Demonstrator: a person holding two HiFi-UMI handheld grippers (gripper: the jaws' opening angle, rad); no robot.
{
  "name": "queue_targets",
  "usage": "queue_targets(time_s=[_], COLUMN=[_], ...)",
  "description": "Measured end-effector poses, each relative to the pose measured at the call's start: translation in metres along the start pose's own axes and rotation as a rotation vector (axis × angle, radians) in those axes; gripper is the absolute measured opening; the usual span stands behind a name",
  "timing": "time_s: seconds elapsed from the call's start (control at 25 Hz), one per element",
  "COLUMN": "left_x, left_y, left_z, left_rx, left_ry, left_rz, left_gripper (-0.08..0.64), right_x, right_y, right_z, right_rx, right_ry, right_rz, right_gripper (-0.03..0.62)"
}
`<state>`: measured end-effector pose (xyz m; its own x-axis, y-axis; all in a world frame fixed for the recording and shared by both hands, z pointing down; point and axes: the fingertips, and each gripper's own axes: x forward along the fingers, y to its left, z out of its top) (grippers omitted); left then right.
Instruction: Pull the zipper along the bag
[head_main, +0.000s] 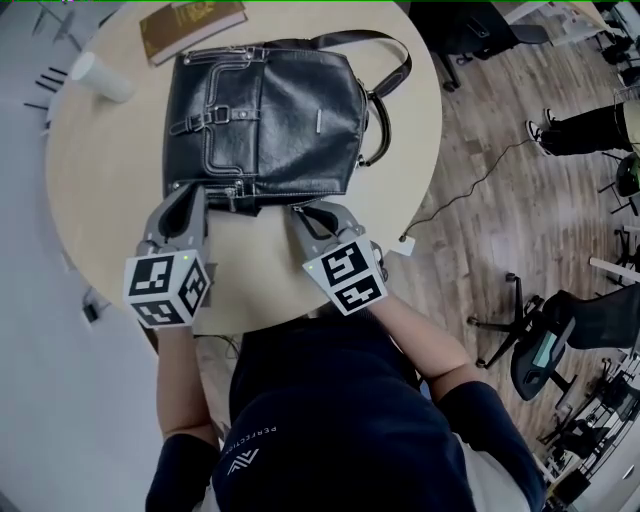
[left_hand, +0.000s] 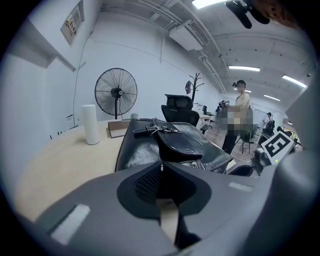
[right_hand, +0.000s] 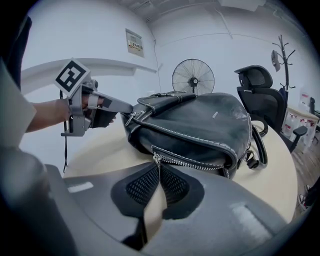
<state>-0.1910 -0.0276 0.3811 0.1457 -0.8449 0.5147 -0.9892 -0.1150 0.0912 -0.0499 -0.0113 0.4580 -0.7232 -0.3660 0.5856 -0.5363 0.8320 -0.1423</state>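
**Head view:** A black leather bag with white stitching (head_main: 265, 120) lies flat on a round pale wooden table (head_main: 90, 150). Its long strap loops off the far side. A brown hardback book (head_main: 190, 25) and a white paper cup (head_main: 100, 77) sit beyond it. Both my tools are at the bag's near edge. My left gripper (head_main: 190, 192) is at the near left corner, and my right gripper (head_main: 305, 212) is further right along that same edge.

**Left gripper view:** The left jaws are pressed together, with their tips right at the bag's corner and the dark leather rising just past them. I judge that they nip the edge there to steady the bag, though the pinch itself is hard to make out from this angle.

**Right gripper view:** The right jaws are closed tight on the small silver zipper pull (right_hand: 156, 160). The pull sits at the left end of a row of silver zipper teeth (right_hand: 192, 164), which runs off to the right under a stitched seam. Across the bag, the other tool meets the corner beside a metal ring.

**Progress:** The brace and the grip on the pull both look set. The teeth to the right of the pull appear meshed, and the pull sits at the very end of its track. As I read it, the whole run along the bag is left to do.
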Motion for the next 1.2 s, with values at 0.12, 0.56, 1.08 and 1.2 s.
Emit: queue_targets(time_s=[0.12, 0.56, 1.08, 1.2], left_x=[0.002, 0.006, 0.008, 0.007], left_y=[0.001, 0.003, 0.005, 0.004], left_z=[-0.001, -0.006, -0.009, -0.008], left_rx=[0.005, 0.029, 0.035, 0.033], left_ry=[0.006, 0.026, 0.035, 0.035], left_rz=[0.02, 0.078, 0.108, 0.111], left_gripper=[0.023, 0.017, 0.017, 0.017], right_x=[-0.001, -0.01, -0.018, -0.021], right_y=[-0.001, -0.012, -0.02, -0.024], right_z=[0.0, -0.005, -0.009, -0.008], right_rx=[-0.004, -0.014, -0.036, -0.043], right_ry=[0.003, 0.03, 0.051, 0.054], right_rz=[0.019, 0.063, 0.1, 0.095], right_gripper=[0.011, 0.012, 0.012, 0.011])
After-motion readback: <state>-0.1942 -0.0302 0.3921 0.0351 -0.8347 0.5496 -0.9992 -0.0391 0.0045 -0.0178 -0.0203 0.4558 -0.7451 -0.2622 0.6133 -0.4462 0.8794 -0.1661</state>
